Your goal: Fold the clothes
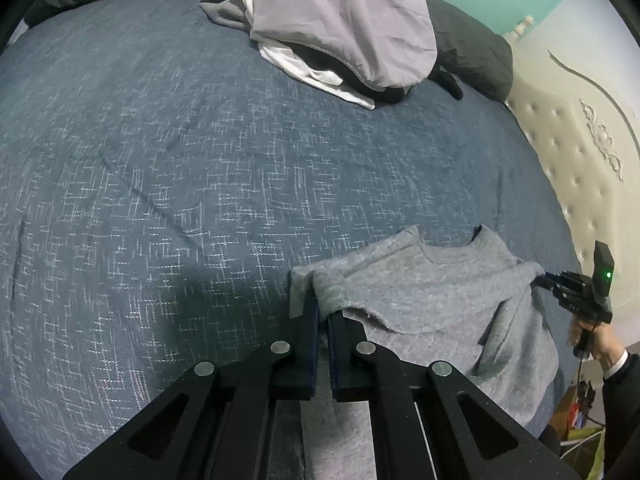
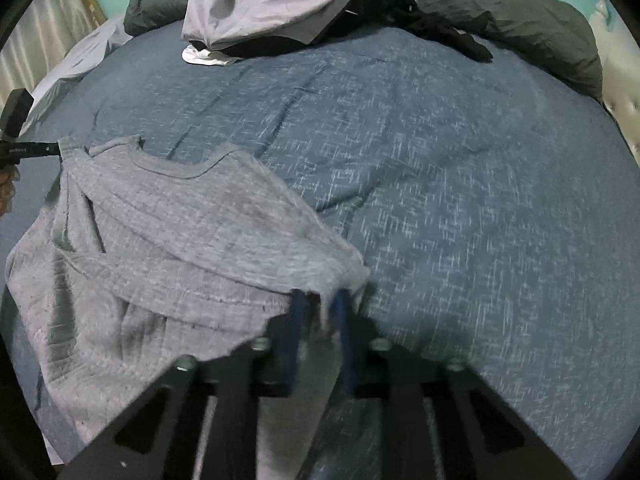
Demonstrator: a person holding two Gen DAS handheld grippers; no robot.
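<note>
one grey shirt (image 1: pixel 432 292) stretched between two grippers over the blue bedspread (image 1: pixel 160 184); left gripper (image 1: pixel 323 316) is clamped on one shoulder corner, right gripper (image 2: pixel 320 304) pinching the other; one messy pile (image 1: pixel 344 28) of maybe four garments sits at the far side of the bedspread, two dark pillows (image 2: pixel 520 12) behind it
</note>
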